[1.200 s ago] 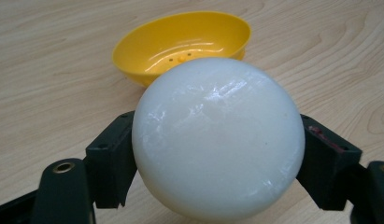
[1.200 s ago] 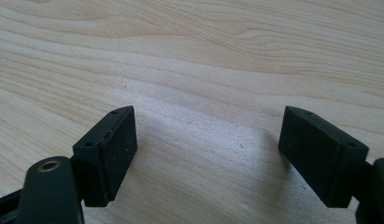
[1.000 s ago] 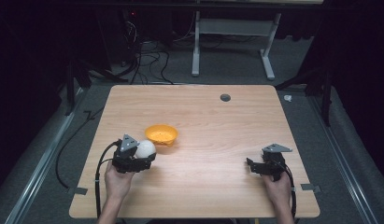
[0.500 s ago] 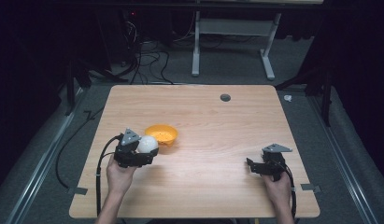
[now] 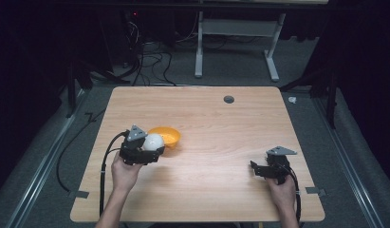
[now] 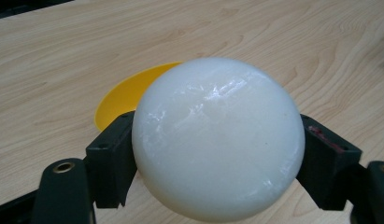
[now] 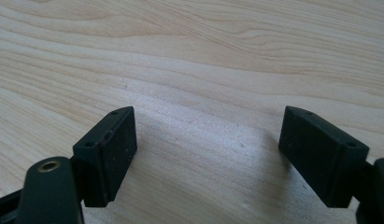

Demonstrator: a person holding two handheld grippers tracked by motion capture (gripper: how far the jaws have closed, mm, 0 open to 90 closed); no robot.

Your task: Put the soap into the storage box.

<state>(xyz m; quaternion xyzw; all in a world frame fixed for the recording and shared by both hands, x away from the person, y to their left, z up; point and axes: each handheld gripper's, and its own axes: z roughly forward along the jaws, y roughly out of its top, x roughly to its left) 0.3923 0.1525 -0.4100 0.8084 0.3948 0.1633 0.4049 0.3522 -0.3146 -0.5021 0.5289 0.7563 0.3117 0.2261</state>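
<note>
Pale wood with a fine, wavy grain covers the table (image 5: 216,123), a rectangular top with rounded corners that takes up the middle of the high view. A small dark round grommet (image 5: 228,99) sits in its upper middle part. Left of centre stands an orange-yellow bowl (image 5: 166,136), shallow, round and smooth, of what looks like plastic. What shows of its inside is bare; the rest is hidden behind the ball, so I cannot tell whether anything lies in it.

Just beside the bowl's left rim in the high view, the left gripper (image 5: 147,151) clamps a white ball (image 5: 153,142). In the left gripper view the ball (image 6: 217,137) is a glossy, slightly translucent sphere with soft highlights across its top, and it sits in the centre of the frame with one black jaw pressed flat against each side. Behind it, in the upper left of that view, the yellow curve of the bowl (image 6: 126,95) peeks out; the ball is held in front of the rim, and whether it touches the bowl cannot be told.

The right gripper (image 5: 259,169) rests low in the lower right of the high view, held in the person's hand, well apart from the bowl. In the right gripper view its two matte black, blocky jaws stand wide apart with bare wood grain between them, casting soft shadows on the tabletop.

Dark grey carpet (image 5: 354,156) surrounds the table, and a white metal frame (image 5: 235,38) stands at the top of the high view.
</note>
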